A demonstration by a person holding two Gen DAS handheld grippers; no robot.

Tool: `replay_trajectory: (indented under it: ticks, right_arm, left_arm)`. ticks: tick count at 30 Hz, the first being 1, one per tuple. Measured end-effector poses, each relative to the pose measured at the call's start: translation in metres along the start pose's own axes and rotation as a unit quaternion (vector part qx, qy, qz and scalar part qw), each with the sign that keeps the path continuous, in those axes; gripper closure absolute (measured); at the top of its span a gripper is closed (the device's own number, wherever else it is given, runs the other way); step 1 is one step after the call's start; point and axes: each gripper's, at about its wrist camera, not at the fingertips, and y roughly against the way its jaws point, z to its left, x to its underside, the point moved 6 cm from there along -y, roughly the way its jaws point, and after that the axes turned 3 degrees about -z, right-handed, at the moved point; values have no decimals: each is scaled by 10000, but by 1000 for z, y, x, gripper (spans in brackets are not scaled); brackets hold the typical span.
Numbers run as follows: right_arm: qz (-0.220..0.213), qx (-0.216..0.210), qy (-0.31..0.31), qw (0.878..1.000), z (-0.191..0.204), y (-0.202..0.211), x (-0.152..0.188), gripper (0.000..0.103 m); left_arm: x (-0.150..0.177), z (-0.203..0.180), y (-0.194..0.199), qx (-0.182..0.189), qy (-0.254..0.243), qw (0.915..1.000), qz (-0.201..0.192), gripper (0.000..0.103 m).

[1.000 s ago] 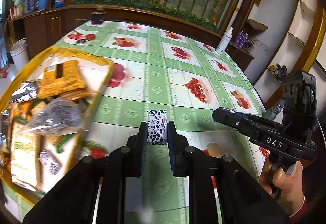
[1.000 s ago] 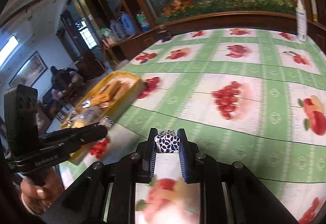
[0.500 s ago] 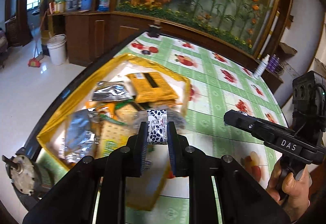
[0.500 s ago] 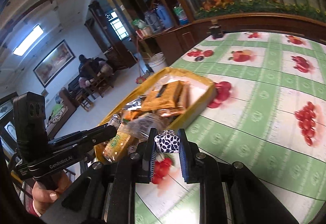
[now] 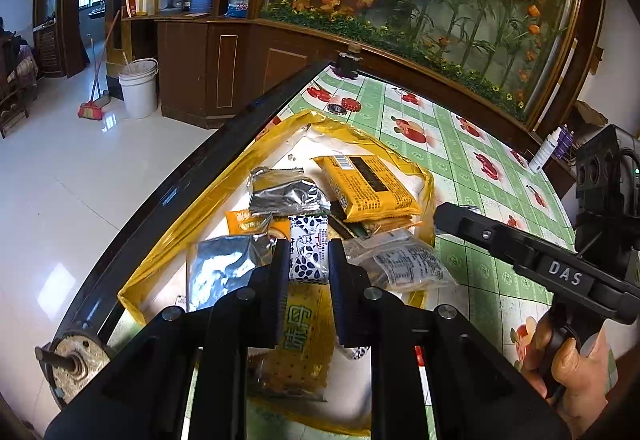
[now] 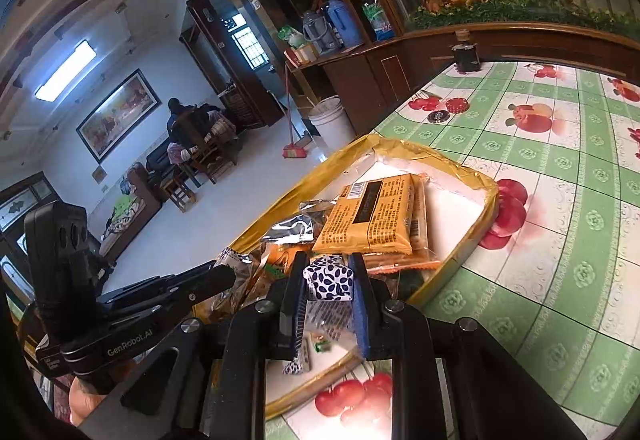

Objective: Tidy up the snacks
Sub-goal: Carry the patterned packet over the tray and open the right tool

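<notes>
My left gripper is shut on a white snack pack with dark blue leaf print and holds it above the yellow tray full of snack packets. My right gripper is shut on a second blue-and-white leaf-print pack, held over the near end of the same tray. An orange-yellow packet lies on top of the pile; it also shows in the right wrist view. Silver foil packets lie beside it. Each gripper shows in the other's view, the right gripper and the left gripper.
The tray sits at the left edge of a table with a green fruit-print cloth. A dark jar and two round lids stand at the far corner. A white spray bottle stands at the far right. Floor with a white bucket lies beyond the edge.
Both grippers have moved left from over the bare tablecloth to above the tray, each still holding its leaf-print pack. The tray now fills the middle of both views.
</notes>
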Motion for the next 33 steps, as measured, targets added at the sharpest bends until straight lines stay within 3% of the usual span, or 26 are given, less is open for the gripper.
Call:
replay_trajectory:
  ticks: [16, 33]
  right_arm:
    - [-268, 333, -332, 9985, -50, -23, -32, 83]
    - [-291, 499, -362, 9977, -68, -36, -43, 83]
  left_arm:
    - [-12, -15, -35, -260, -312, 9990, 179, 87]
    - [-15, -14, -47, -502, -406, 9976, 263, 87]
